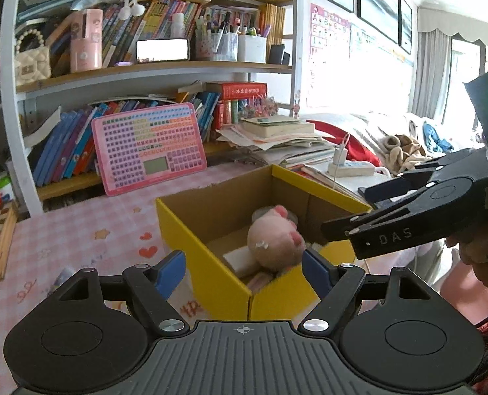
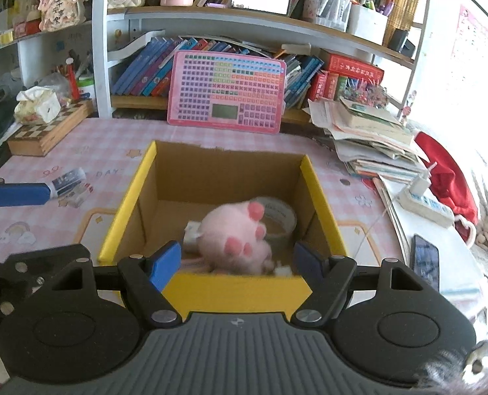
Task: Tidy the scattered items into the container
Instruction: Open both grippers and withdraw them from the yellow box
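Observation:
An open cardboard box with yellow outer walls stands on the pink checked tablecloth. Inside it is a pink plush paw, blurred, beside a roll of clear tape and a small white item. The plush touches neither gripper. My left gripper hovers open at the box's near corner, with nothing between its blue pads. My right gripper is open above the box's near wall, also with nothing in it. A small printed tube lies on the cloth left of the box, by a blue finger of the left gripper.
A pink toy keyboard leans on the bookshelf behind the box. Stacked books and papers, a power strip and a phone lie on the right. A chessboard box with a tissue pack sits at the back left.

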